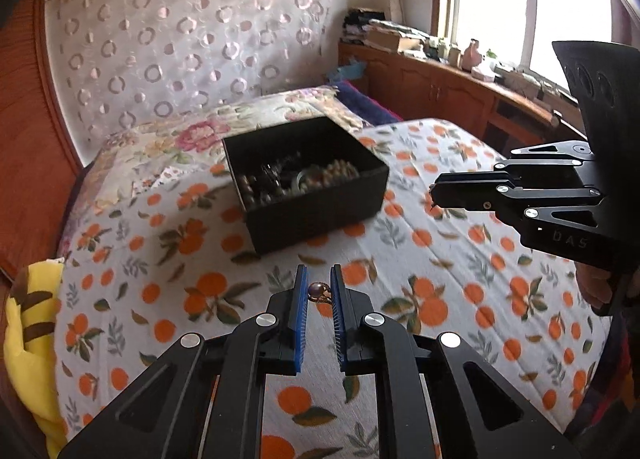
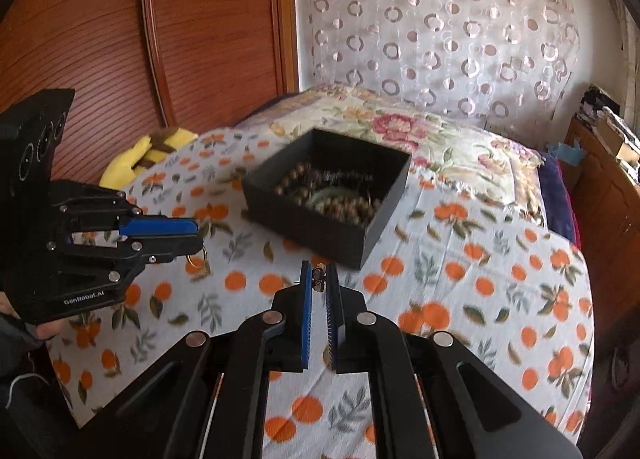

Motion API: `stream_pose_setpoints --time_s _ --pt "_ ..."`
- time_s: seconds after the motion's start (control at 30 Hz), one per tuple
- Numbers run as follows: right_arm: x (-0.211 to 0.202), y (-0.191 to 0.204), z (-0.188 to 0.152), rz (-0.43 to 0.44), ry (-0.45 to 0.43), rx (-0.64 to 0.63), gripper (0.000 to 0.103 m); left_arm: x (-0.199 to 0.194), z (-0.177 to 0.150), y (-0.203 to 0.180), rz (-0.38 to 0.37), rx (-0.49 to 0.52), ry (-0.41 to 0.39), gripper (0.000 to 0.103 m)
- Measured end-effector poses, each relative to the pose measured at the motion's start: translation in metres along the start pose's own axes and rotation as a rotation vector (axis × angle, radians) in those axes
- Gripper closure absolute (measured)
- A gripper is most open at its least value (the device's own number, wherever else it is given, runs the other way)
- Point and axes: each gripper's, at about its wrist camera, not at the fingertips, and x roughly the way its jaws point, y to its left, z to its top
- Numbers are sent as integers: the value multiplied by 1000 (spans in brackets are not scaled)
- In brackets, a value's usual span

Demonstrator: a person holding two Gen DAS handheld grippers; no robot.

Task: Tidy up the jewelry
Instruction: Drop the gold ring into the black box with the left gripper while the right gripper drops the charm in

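left wrist view showed the left gripper [image 1: 319, 291] pinching a ring [image 1: 316, 293], the box [image 1: 308, 179] just beyond, while the right gripper [image 2: 319, 279] clasped a small charm [image 2: 319, 277].

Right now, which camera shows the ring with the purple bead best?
The left wrist view: the ring sits close up between the left gripper pads, purple bead showing. The right wrist view shows only its gold loop hanging below that gripper, bead hidden.
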Motion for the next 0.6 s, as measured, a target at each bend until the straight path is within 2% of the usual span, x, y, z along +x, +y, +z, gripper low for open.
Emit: stream_pose_setpoints --time_s 0.37,0.6 --pt "28 -15 43 -2 -30 37 95 12 33 23 31 -55 -46 93" --pt "42 -21 55 10 -29 56 95 29 55 40 26 -110 -50 93"
